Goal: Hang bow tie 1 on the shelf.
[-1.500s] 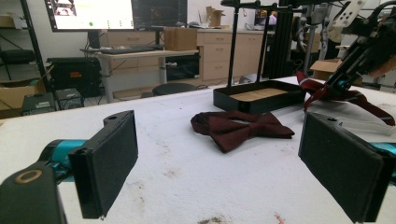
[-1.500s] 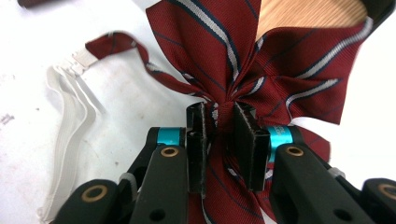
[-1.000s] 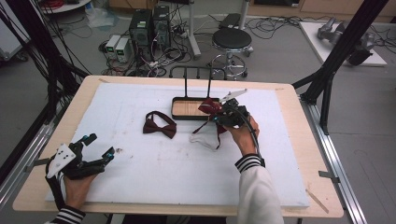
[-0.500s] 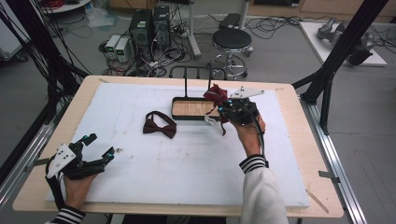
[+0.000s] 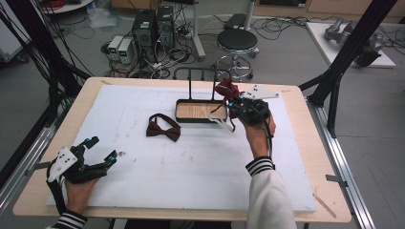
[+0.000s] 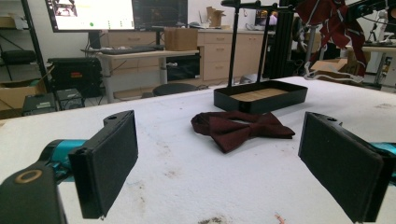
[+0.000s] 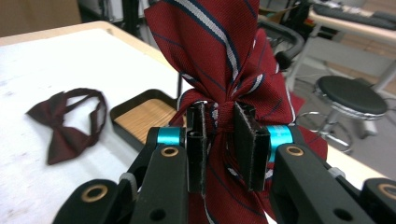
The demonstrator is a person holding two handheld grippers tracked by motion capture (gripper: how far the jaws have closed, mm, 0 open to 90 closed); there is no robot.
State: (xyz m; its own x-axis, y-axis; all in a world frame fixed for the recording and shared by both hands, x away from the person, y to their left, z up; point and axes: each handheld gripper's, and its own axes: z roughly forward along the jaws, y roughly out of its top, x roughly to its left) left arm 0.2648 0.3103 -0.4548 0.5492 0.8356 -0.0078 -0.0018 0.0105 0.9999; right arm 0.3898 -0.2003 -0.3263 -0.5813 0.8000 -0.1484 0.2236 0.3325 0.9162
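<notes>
- Apparently midway: right gripper [image 7: 219,149], jaws clamped on the striped bow tie [image 7: 219,56], holds it beside the stand [image 5: 200,93].
- Left gripper [image 6: 219,158], jaws apart, rests empty; 1 dark bow tie [image 5: 163,127] remains on the table.

2 bow ties [image 5: 163,128], 1 tray [image 5: 199,119], 2 tongs [image 5: 101,149]

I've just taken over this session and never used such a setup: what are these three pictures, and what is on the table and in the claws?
There is no robot here: a person holds a two-jaw claw in each hand. The high view looks down on the white foam-topped table. The other two pictures come from cameras riding on each claw. The left claw rests open near the table's front left corner, empty. The right claw is shut on a red striped bow tie, held above the black tray with a wooden floor and its upright black rack. A dark maroon bow tie lies flat on the foam.
</notes>
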